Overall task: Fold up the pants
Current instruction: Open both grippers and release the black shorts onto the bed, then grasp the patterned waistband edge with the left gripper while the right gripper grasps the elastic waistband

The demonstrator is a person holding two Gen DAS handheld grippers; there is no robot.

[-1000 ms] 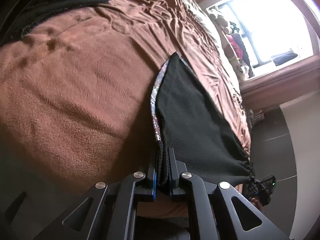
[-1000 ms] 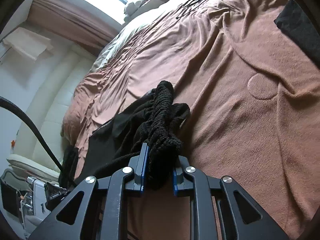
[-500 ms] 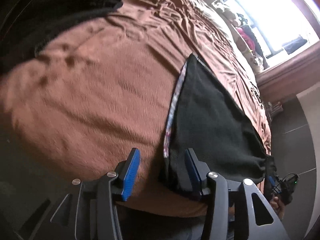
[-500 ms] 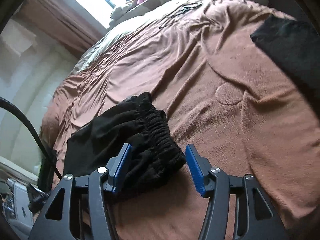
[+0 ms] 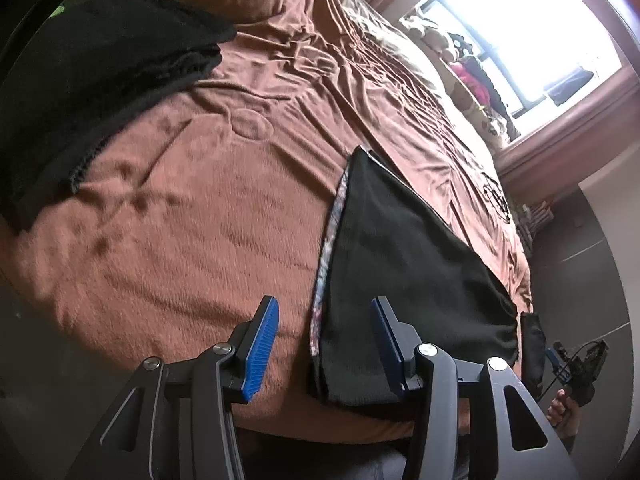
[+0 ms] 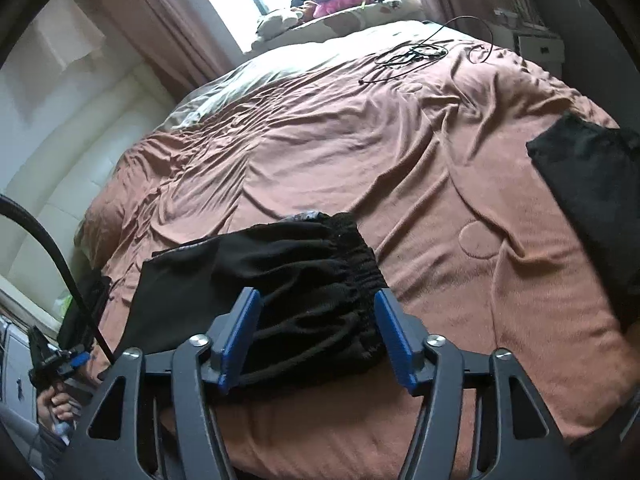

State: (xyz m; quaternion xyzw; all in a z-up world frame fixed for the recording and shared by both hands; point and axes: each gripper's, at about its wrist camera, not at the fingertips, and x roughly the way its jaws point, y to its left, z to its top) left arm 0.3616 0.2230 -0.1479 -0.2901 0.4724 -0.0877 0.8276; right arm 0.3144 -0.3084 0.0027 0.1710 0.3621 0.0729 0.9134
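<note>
A: What is seen at the left of the left wrist view?

B: A dark folded blanket (image 5: 92, 80) is laid on the brown bedspread (image 5: 192, 208), at the far left corner. Toward the right, the black pants (image 5: 400, 280) are spread flat near the bed's front edge, a patterned strip being shown along their left side.

A: And the left gripper (image 5: 324, 344)?

B: Its jaws have just been opening and are now parted to a middling width. Nothing is gripped; the near hem of the pants is seen between the blue pads (image 5: 260, 348), but it is not pressed by them. At the far right the other gripper is seen in a hand (image 5: 564, 404).

A: What is shown in the right wrist view?

B: At the left, a hand (image 6: 54, 404) with the left gripper is seen. In the middle, the gathered elastic waistband (image 6: 320, 280) of the pants lies on the bedspread. The right gripper (image 6: 316, 340) is held over it, jaws spread wide and lately opened further; the waistband is framed by the pads, not clamped. Cables (image 6: 416, 54) are lying near the pillows, and another dark cloth (image 6: 592, 200) is at the right.
</note>
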